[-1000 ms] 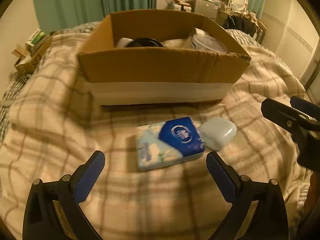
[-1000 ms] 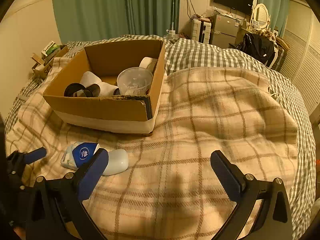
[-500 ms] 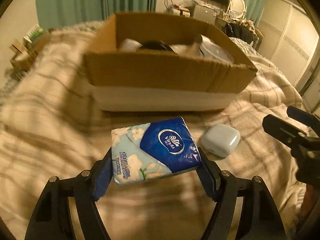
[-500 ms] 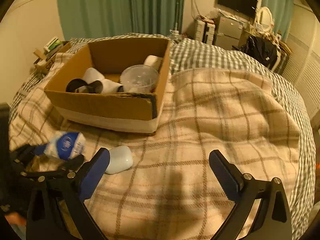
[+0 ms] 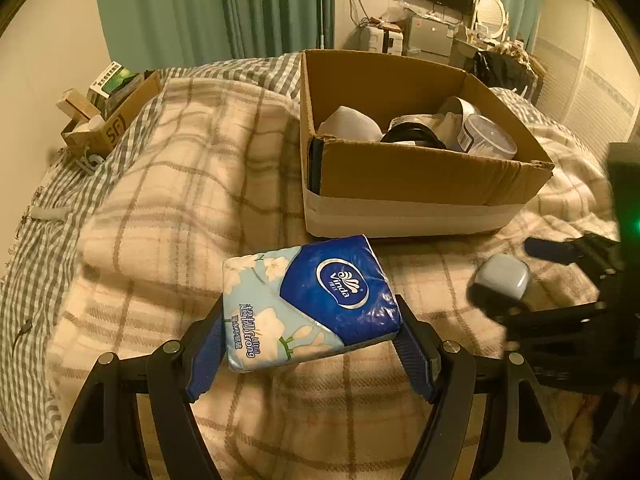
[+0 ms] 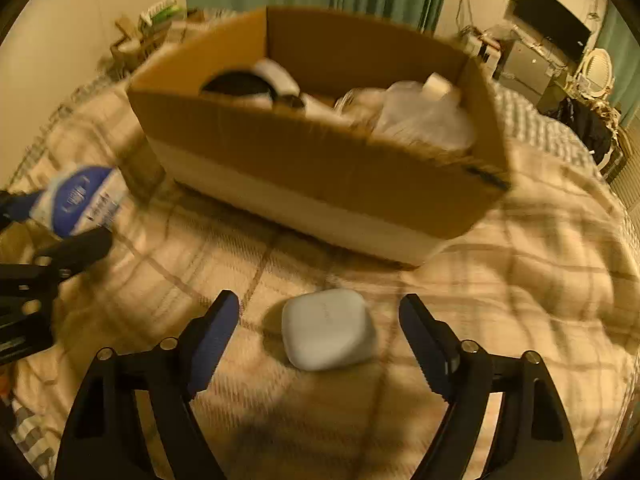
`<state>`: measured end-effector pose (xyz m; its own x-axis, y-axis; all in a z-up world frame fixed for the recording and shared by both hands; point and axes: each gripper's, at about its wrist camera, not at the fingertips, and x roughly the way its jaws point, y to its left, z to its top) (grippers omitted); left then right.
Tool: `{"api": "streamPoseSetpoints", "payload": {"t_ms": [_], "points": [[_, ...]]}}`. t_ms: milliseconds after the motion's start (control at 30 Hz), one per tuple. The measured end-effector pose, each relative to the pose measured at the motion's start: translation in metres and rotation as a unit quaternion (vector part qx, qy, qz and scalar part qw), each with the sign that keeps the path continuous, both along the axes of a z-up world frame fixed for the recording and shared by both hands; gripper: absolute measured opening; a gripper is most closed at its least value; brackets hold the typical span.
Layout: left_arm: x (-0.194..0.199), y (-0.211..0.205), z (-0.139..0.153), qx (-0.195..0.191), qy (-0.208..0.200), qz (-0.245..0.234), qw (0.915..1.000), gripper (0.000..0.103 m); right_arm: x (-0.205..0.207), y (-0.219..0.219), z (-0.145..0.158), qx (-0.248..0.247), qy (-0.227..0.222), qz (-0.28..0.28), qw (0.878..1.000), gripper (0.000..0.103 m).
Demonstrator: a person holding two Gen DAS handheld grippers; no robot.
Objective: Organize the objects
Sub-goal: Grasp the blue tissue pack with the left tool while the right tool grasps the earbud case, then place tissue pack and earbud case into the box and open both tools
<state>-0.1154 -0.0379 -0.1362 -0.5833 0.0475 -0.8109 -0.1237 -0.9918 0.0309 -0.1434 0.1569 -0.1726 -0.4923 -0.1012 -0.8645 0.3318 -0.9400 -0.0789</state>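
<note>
The tissue pack (image 5: 310, 304) is a soft plastic packet, light blue with white flowers on one half and a deep blue field with a white oval logo on the other. It sits between the two blue pads of the left gripper (image 5: 310, 344), which pinch it on its two short sides and hold it above the plaid blanket (image 5: 168, 208), tilted so that its printed face looks up. It is in front of the near wall of the cardboard box (image 5: 420, 184), just before the white band along the bottom of the box.

The small case (image 6: 328, 328) is pale grey-white, smooth, with rounded corners, like a little pebble. It lies flat on the blanket, near the front of the box, and it is between the fingers of the right gripper (image 6: 320, 332). The jaws of this gripper are closing, but the pads do not touch the case; a gap shows on each side.

The box stands in the middle of the bed and holds a clear plastic container (image 5: 486, 140), white rolls and a black round thing.
</note>
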Motion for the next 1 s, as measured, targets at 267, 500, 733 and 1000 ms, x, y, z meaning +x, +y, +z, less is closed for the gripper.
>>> {"api": "streamPoseSetpoints", "payload": {"t_ms": [267, 500, 733, 1000], "points": [[-0.001, 0.004, -0.003, 0.002, 0.001, -0.01, 0.9999, 0.077, -0.003, -0.001, -0.017, 0.005, -0.024, -0.001, 1.0, 0.051], [0.008, 0.004, 0.01, 0.011, 0.01, -0.014, 0.9998, 0.077, 0.016, -0.003, 0.004, 0.011, 0.017, 0.003, 1.0, 0.051], [0.031, -0.005, 0.036, 0.032, 0.025, -0.012, 0.9991, 0.077, 0.046, 0.003, 0.051, -0.01, 0.056, 0.003, 0.998, 0.051], [0.033, -0.015, 0.093, 0.078, 0.066, -0.026, 0.9944, 0.077, 0.067, -0.003, 0.12, -0.034, 0.107, 0.009, 0.994, 0.051]]}}
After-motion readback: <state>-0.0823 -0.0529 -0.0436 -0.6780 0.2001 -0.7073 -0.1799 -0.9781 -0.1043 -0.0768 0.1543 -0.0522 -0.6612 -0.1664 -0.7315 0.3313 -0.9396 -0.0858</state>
